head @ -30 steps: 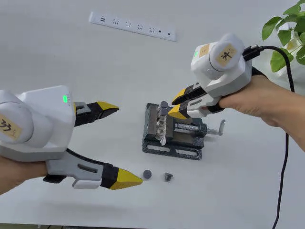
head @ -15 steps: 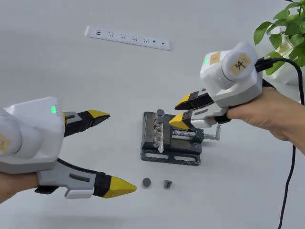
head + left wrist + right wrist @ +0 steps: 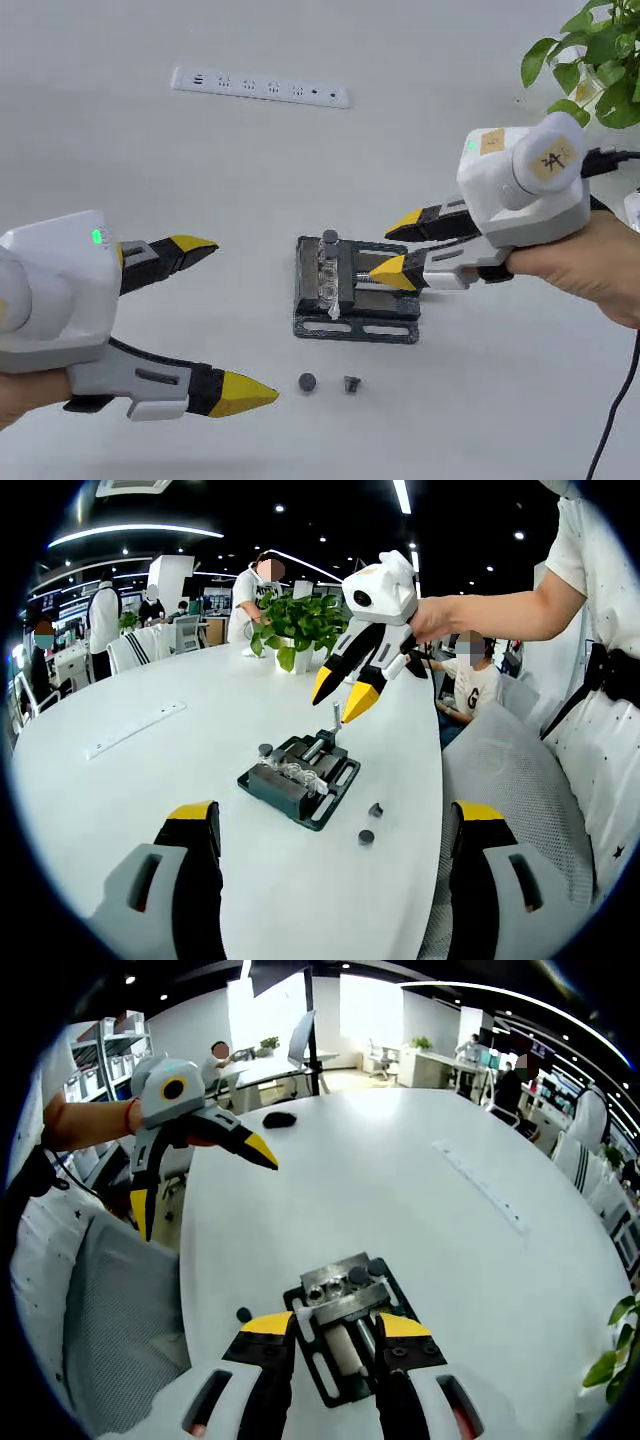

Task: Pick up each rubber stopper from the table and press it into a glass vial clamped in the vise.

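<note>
A dark vise (image 3: pixel 355 318) stands mid-table with a row of clear glass vials (image 3: pixel 328 280) clamped in it. The far vial carries a grey rubber stopper (image 3: pixel 330 238). Two loose stoppers (image 3: pixel 307 381) (image 3: pixel 351 382) lie on the table just in front of the vise. My right gripper (image 3: pixel 395 246) hovers open and empty to the right of the vials, over the vise screw. In the right gripper view its jaws (image 3: pixel 337 1325) straddle the vise (image 3: pixel 345 1305). My left gripper (image 3: pixel 235 318) is wide open and empty, left of the vise (image 3: pixel 300 777) and the loose stoppers (image 3: pixel 366 836).
A white power strip (image 3: pixel 260 87) lies at the back of the white table. A green plant (image 3: pixel 590 50) stands at the far right, and a black cable (image 3: pixel 612 420) runs down the right side. People sit and stand in the office behind.
My right gripper has drawn back to the right, away from the far vial, and the stopper stays standing in that vial. The left gripper has barely shifted.
</note>
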`<state>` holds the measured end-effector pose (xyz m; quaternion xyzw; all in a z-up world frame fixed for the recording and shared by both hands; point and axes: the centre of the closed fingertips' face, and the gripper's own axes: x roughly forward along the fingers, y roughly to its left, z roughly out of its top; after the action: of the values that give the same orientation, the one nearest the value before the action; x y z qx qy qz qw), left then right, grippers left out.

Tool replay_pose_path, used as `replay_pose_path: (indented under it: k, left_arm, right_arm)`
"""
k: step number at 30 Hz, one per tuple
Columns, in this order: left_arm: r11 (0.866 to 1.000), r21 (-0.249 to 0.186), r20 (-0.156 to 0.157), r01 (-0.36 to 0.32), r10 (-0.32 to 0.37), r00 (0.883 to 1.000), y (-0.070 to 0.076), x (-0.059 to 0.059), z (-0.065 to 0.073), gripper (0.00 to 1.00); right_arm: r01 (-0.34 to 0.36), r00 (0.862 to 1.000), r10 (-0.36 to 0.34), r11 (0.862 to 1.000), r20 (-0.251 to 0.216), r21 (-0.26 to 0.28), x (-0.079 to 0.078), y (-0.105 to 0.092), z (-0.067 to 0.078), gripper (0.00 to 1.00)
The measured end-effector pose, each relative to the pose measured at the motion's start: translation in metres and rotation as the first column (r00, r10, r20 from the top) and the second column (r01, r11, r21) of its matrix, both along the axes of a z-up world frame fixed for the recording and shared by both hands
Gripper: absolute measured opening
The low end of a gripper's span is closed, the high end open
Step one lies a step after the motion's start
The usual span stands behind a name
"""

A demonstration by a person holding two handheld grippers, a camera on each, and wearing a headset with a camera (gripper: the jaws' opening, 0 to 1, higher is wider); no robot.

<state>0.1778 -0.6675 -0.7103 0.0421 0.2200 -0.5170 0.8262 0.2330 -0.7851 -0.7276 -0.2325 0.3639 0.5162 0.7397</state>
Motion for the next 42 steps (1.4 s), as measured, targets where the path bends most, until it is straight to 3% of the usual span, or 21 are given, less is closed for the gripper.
replay_pose_path:
  k: [9,27,34,42]
  left_arm:
    - [1.0,0.012,-0.006,-0.002,0.002,1.0,0.0,-0.002,-0.002,0.95]
    - [0.999,0.032,-0.009,0.0,0.0,1.0,0.001,-0.008,-0.003,0.97]
    - [0.999,0.039,-0.012,-0.002,0.003,1.0,0.002,-0.01,-0.004,0.96]
    - [0.999,0.045,-0.013,-0.001,0.002,1.0,0.002,-0.013,-0.005,0.96]
  right_arm:
    - [0.029,0.999,-0.028,0.999,-0.02,0.031,-0.021,-0.019,-0.012,0.31]
    - [0.037,0.998,-0.029,0.991,-0.064,0.131,-0.071,-0.029,-0.02,0.48]
    - [0.051,0.996,-0.04,0.988,-0.077,0.145,-0.087,-0.032,-0.028,0.45]
    - [0.02,0.998,-0.012,0.992,-0.07,0.127,-0.097,-0.026,-0.042,0.36]
